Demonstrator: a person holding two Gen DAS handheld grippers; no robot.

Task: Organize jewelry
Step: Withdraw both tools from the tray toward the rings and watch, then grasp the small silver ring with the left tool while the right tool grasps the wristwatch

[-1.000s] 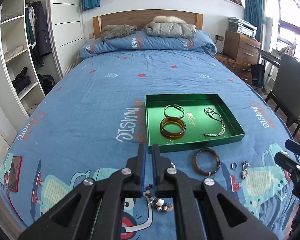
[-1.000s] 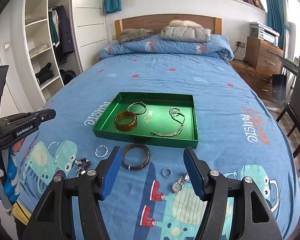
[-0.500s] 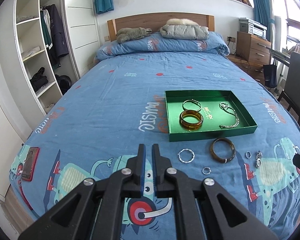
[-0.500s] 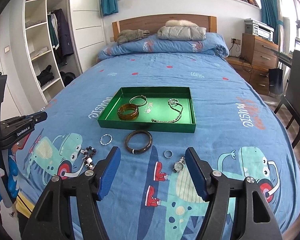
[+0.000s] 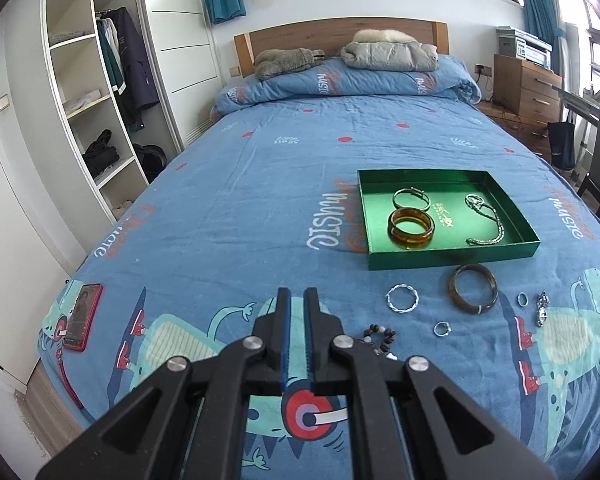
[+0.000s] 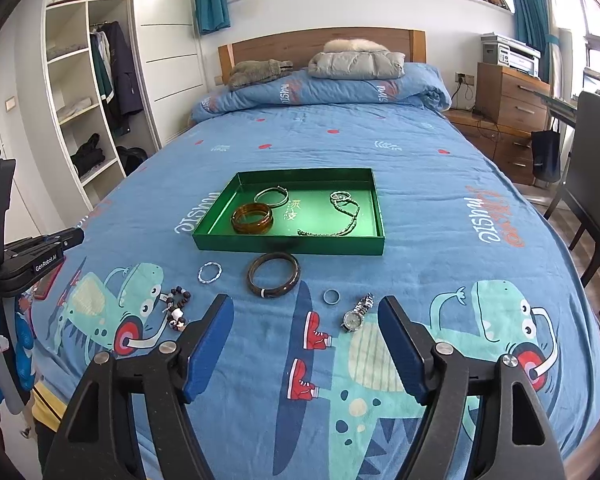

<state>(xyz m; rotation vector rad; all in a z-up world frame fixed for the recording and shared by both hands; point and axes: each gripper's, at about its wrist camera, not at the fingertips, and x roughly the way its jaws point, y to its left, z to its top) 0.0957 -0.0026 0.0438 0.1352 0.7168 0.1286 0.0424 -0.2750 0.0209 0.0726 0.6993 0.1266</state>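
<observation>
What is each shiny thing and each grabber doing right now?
Left gripper: shut, empty.
Right gripper: open, empty.
Green tray: holds amber bangle, silver bangle, chain.
Dark bangle: on bedspread.
Watch: on bedspread.
Bead bracelet: on bedspread.

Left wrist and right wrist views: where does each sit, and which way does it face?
Left wrist: behind the nearly shut left claw, facing the headboard over the flat green jewelry tray.
Right wrist: behind the open right claw, facing likewise; the left claw shows at its left edge.
Shared: tray, dark brown bangle.
</observation>
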